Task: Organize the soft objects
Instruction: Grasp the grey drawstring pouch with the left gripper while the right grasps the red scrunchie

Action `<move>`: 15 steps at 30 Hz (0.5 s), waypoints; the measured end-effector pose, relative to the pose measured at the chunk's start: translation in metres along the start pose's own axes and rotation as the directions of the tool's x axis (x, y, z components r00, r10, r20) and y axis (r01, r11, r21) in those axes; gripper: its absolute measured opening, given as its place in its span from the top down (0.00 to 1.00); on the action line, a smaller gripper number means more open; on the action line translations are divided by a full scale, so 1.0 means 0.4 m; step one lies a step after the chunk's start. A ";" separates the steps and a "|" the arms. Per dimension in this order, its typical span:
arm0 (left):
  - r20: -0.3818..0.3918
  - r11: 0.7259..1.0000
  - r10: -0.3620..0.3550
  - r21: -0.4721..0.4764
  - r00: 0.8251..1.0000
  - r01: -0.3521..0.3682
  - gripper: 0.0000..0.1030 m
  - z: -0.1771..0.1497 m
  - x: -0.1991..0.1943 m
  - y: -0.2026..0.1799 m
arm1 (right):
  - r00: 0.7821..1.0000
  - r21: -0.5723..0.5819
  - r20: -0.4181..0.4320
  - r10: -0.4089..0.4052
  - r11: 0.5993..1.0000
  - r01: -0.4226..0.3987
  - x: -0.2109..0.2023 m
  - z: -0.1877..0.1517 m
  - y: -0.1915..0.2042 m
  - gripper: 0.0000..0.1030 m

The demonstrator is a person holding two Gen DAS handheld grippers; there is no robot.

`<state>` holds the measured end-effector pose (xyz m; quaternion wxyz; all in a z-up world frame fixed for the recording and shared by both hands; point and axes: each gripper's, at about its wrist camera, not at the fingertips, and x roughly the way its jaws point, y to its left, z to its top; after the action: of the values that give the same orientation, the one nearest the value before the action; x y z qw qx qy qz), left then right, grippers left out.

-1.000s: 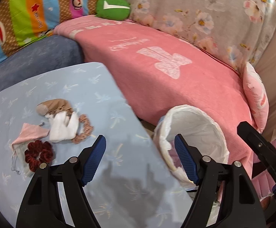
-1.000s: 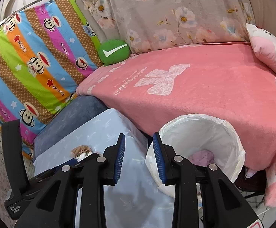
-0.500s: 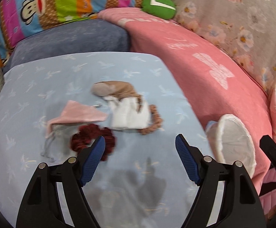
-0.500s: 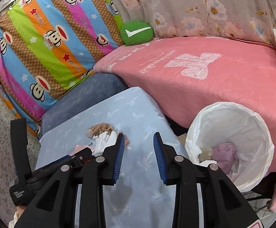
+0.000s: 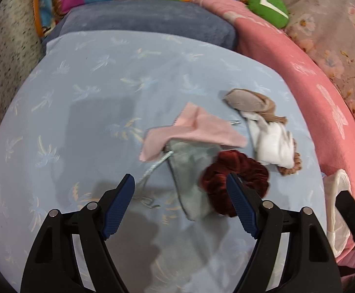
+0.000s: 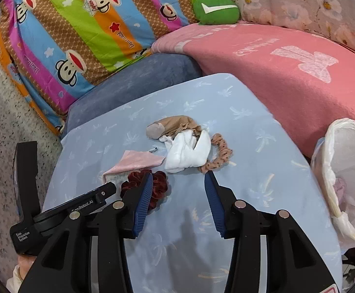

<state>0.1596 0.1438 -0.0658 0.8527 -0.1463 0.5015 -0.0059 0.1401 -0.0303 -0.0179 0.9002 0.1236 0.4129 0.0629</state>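
Note:
Soft items lie clustered on a light blue table cover (image 5: 84, 102): a pink cloth (image 5: 192, 129), a grey drawstring pouch (image 5: 192, 171), a dark red velvet scrunchie (image 5: 236, 175), a white sock (image 5: 272, 144), a tan stocking (image 5: 250, 100) and a spotted tan scrunchie (image 6: 217, 157). My left gripper (image 5: 181, 205) hangs open just above the pouch and red scrunchie. My right gripper (image 6: 177, 195) is open, near the red scrunchie (image 6: 158, 185) and below the white sock (image 6: 187, 151). Neither holds anything.
A white-lined bin (image 6: 343, 171) with a pale purple item inside stands at the table's right edge. Behind are a pink blanket (image 6: 287, 68), a blue cushion (image 6: 138, 83), a striped monkey-print pillow (image 6: 79, 31) and a green cushion (image 6: 216, 9). Speckled floor (image 6: 4, 112) lies left.
Both grippers swung left, away from the bin and over the table. The left one closed in on the pile. The right gripper's fingers spread wider.

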 end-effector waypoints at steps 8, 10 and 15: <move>-0.031 0.999 -0.008 -0.051 0.999 0.007 0.28 0.019 0.047 0.046 | 0.997 -0.056 -0.081 0.001 0.998 -0.006 0.134 -0.009 0.073 0.57; -0.034 0.998 -0.013 -0.054 0.999 0.011 0.28 0.020 0.052 0.050 | 0.995 -0.064 -0.098 -0.004 0.998 -0.002 0.158 -0.013 0.081 0.57; -0.034 0.998 -0.024 -0.051 0.999 0.022 0.29 0.018 0.057 0.053 | 0.990 -0.061 -0.140 0.004 0.998 -0.013 0.211 -0.028 0.086 0.57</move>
<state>0.1741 0.1625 -0.0875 0.8398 -0.1735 0.5144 -0.0054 0.1860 0.0228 -0.0769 0.8721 0.0929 0.4724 0.0879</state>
